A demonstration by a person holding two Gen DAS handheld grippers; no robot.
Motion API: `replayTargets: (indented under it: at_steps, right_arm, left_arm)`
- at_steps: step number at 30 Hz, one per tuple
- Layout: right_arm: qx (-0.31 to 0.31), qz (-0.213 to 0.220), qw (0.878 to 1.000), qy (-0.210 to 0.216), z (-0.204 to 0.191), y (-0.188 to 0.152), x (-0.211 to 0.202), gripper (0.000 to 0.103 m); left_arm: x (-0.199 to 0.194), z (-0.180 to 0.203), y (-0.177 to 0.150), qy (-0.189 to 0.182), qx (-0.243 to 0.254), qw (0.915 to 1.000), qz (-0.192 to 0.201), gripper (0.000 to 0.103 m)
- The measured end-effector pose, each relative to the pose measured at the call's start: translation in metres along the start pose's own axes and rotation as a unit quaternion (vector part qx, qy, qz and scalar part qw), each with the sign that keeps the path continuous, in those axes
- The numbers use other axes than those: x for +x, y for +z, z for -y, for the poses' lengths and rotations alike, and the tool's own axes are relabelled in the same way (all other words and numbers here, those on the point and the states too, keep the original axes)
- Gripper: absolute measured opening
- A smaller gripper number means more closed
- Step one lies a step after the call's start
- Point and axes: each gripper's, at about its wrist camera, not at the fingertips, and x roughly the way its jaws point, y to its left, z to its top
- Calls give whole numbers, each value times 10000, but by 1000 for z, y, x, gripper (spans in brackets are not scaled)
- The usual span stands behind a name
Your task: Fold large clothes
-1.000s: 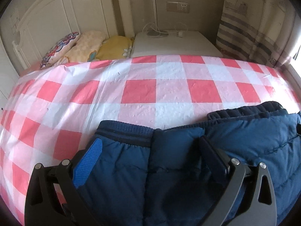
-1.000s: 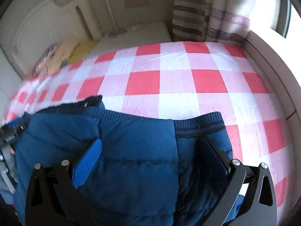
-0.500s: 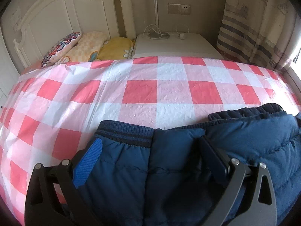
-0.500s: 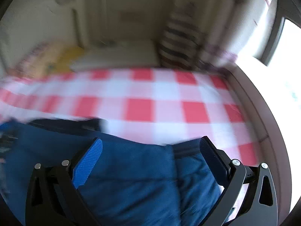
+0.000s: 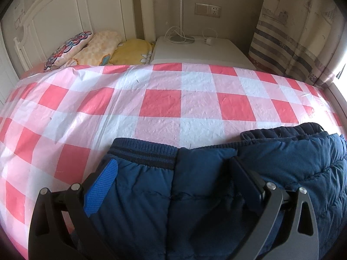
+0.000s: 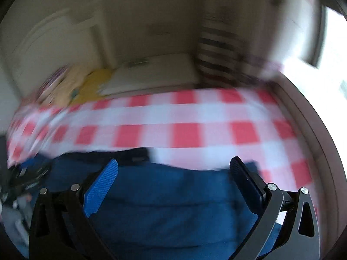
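A bedroom in a home. A bed (image 5: 164, 99) fills most of the left wrist view, covered with a red, pink and white checked sheet (image 5: 195, 86). At its head stands a white panelled headboard (image 5: 71, 21), with three pillows (image 5: 97, 47) piled against it, one floral, one peach, one yellow. Beside the bed is a white bedside cabinet (image 5: 199, 52) with a charger cable (image 5: 186, 36) lying on top. A wall socket (image 5: 208, 10) sits above it on a beige wall. A striped curtain (image 5: 288, 32) hangs on the right, with bright daylight at the window edge (image 6: 334, 69).
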Motion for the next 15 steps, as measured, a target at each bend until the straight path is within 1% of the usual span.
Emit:
replayTargets:
  at_steps: [2, 3, 5, 6, 9, 15]
  right_arm:
    - [-444, -166, 9988, 112, -27, -1, 10, 99]
    - [-647, -386, 9971, 95, -42, -6, 24, 99]
    - [-896, -895, 9919, -46, -53, -19, 56, 99]
    - [-932, -852, 9920, -79, -56, -24, 62, 99]
    - [-867, -814, 9929, -45, -54, -23, 64, 99]
    - [-716, -751, 9945, 113, -48, -27, 57, 99]
  left_arm:
    - [-1, 1, 0, 32, 9, 10000, 16, 101]
    - [-2, 2, -1, 35, 9, 10000, 28, 101]
    - [-3, 2, -1, 33, -10, 10000, 46, 101]
    - [-3, 2, -1, 25, -17, 10000, 36, 101]
    - [-3, 3, -1, 24, -20, 10000, 33, 101]
    - [-3, 3, -1, 53, -20, 10000, 47, 101]
